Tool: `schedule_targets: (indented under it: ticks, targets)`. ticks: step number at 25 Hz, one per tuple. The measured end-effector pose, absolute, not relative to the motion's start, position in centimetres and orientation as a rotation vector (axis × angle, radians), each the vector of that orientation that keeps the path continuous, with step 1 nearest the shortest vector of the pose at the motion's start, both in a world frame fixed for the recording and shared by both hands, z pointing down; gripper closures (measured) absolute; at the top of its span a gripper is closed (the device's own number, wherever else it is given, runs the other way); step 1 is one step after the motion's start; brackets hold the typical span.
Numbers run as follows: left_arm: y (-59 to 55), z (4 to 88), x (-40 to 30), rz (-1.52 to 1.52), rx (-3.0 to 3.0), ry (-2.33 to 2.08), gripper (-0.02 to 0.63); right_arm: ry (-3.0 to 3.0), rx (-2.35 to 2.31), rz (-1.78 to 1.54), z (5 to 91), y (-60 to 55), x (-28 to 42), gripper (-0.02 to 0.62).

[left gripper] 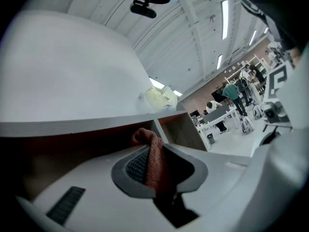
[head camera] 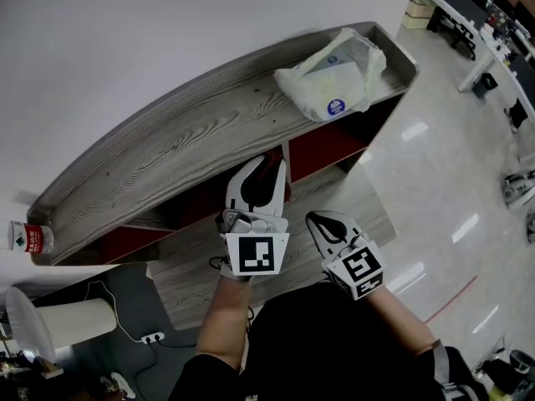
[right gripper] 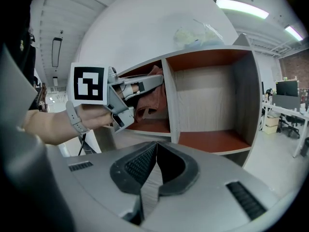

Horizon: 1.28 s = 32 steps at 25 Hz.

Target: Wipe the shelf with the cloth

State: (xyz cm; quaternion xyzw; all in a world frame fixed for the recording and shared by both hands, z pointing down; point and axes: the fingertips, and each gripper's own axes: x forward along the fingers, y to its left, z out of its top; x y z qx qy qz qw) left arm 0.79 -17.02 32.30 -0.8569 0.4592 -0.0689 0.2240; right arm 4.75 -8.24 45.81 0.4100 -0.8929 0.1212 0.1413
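gripping the red cloth (left gripper: pixel 154 163), your left claw (head camera: pixel 269 162) has its jaws pinched tight on it, with fabric bunching up past the tips. right ahead of that claw is the shelf (head camera: pixel 167 153), top board just above it. a plastic bag (head camera: pixel 334 78) lies on top, up and right of the claw. your right claw (right gripper: pixel 155 154), lower right of the left one, has its jaws together on nothing.
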Motion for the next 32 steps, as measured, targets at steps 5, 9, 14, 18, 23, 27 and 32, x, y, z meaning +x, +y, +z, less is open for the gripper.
schedule_targets:
  ticks: [5, 9, 14, 18, 23, 27, 32]
  targets:
    - [-18.3, 32.7, 0.2, -0.149, -2.303, 1.27, 0.54, -2.582, 1.173, 0.347, 45.8, -8.5, 4.4, 0.597]
    - [-20.7, 33.5, -0.6, -0.142, -2.292, 1.345, 0.54, -2.582, 1.168, 0.349, 45.8, -8.7, 4.2, 0.597]
    - [-22.9, 36.5, -1.2, -0.267, -2.38, 1.411, 0.543, -2.576, 1.173, 0.356, 46.0, -9.0, 4.2, 0.597]
    - [-22.7, 39.6, -0.7, -0.397, -2.452, 1.365, 0.543, -2.573, 1.176, 0.364, 46.1, -9.2, 4.1, 0.597]
    - [-21.0, 41.9, 0.0, -0.481, -2.474, 1.308, 0.543, -2.58, 1.153, 0.369, 46.4, -9.3, 3.4, 0.597]
    - [-19.5, 42.5, 0.6, -0.518, -2.478, 1.272, 0.543, -2.59, 1.13, 0.366, 46.4, -9.3, 2.6, 0.597]
    - [-18.4, 42.8, 0.5, -0.621, -2.407, 1.227, 0.543, -2.609, 1.097, 0.364, 46.4, -9.2, 1.7, 0.597]
